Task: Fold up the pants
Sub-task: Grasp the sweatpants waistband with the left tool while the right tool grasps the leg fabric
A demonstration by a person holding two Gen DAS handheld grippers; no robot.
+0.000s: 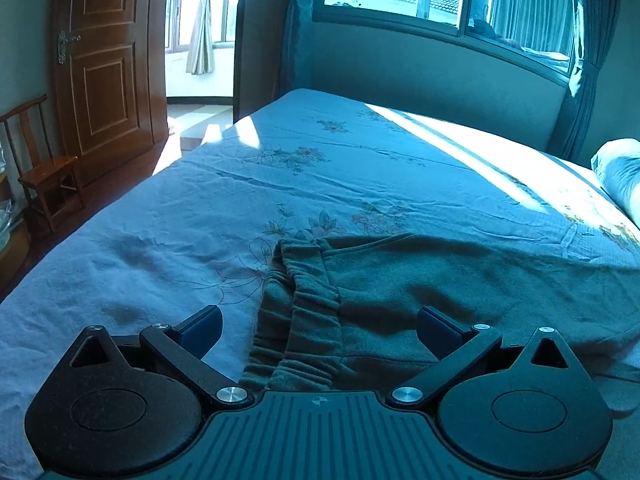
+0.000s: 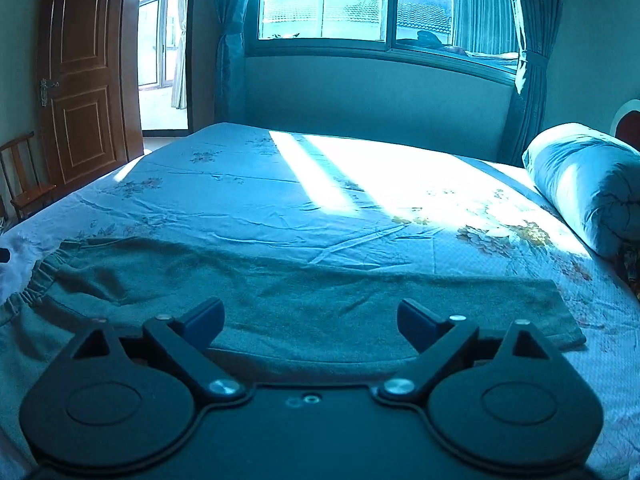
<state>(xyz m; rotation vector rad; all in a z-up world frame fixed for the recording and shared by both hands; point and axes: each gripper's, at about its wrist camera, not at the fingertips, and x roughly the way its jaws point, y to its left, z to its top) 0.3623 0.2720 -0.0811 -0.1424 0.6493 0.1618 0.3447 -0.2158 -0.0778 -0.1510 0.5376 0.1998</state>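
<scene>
Grey-green pants (image 1: 440,280) lie flat on the bed, folded lengthwise. The elastic waistband (image 1: 304,300) is at their left end. My left gripper (image 1: 319,326) is open and empty, hovering just above the waistband. In the right wrist view the pants (image 2: 320,300) stretch from the waistband (image 2: 28,292) at the left to the leg hem (image 2: 564,312) at the right. My right gripper (image 2: 310,318) is open and empty above the middle of the legs.
The bed sheet (image 2: 280,200) is light blue with flower prints and a sunlit patch. A rolled quilt (image 2: 588,184) lies at the right. A wooden door (image 1: 104,60) and a small wooden chair (image 1: 44,176) stand left of the bed. A window (image 2: 360,0) is behind.
</scene>
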